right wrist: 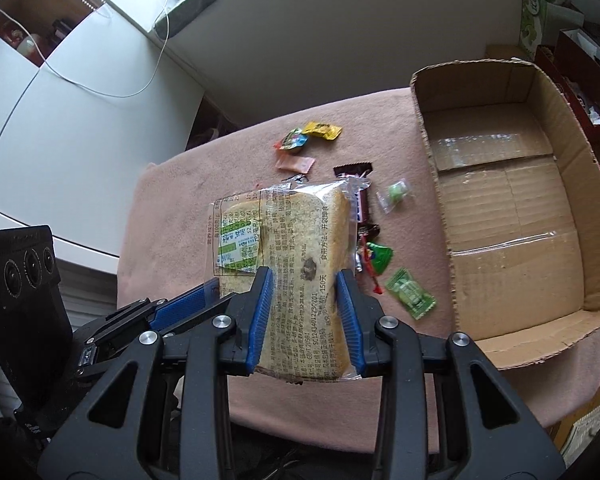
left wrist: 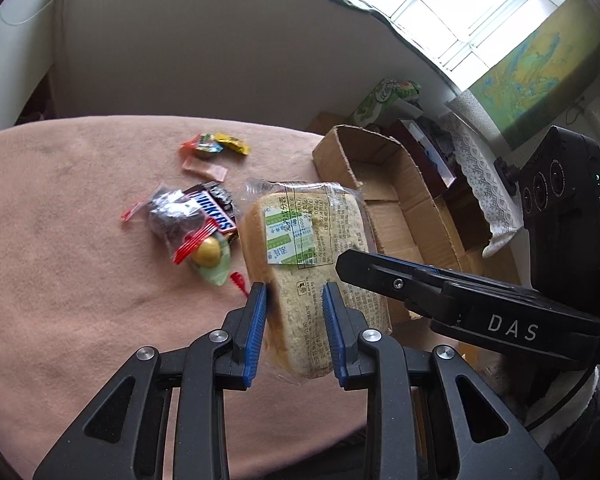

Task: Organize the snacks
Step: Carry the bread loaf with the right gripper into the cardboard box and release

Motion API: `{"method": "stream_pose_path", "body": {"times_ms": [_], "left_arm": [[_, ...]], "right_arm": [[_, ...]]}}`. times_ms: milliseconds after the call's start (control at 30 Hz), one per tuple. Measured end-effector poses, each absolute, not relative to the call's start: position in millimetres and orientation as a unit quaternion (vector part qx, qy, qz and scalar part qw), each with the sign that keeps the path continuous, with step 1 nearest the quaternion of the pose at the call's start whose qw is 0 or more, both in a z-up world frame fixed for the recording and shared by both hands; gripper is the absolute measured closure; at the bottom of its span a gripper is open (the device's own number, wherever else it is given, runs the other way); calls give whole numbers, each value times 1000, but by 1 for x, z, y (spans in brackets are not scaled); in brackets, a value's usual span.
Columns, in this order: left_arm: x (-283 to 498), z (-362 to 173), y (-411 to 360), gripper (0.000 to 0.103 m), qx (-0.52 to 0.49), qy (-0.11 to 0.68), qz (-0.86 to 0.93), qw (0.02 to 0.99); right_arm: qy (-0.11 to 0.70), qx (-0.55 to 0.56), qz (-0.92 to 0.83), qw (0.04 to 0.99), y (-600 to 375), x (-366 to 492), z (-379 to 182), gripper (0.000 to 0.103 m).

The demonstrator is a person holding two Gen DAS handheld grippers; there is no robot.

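Observation:
A clear-wrapped pack of sliced bread [left wrist: 300,220] with a green label hangs above the pink-covered table [left wrist: 80,220], held from two sides. My left gripper [left wrist: 294,288] is shut on its near end. My right gripper [right wrist: 304,274] clamps the bread [right wrist: 300,240] too, and reaches in from the right as the right gripper [left wrist: 352,268] in the left wrist view. The left gripper [right wrist: 208,286] shows at the pack's left edge. Loose snacks lie beneath: a Snickers bar [left wrist: 214,216], a yellow wrapper [right wrist: 322,130] and green candies [right wrist: 410,298]. An open cardboard box [right wrist: 512,220] stands to the right.
The pink cloth [right wrist: 180,208] ends close behind the snacks and just below my grippers. A green tissue box [right wrist: 536,16] and dark boxes stand beyond the cardboard box. A white cable [right wrist: 100,84] hangs along the wall at left.

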State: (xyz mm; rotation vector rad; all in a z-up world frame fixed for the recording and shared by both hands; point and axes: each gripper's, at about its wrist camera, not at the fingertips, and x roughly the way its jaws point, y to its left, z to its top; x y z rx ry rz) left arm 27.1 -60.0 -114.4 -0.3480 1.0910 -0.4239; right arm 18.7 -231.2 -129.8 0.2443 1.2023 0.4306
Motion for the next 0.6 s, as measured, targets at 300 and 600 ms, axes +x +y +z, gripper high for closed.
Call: {"method": "stream_pose_path", "body": {"times_ms": [300, 600], "left_arm": [[47, -105, -116, 76, -143, 498, -251, 818], [55, -109, -170, 76, -118, 498, -296, 806]], "right_arm": [[539, 135, 155, 817, -293, 25, -119, 68], [530, 150, 112, 827, -351, 30, -124, 68]]}}
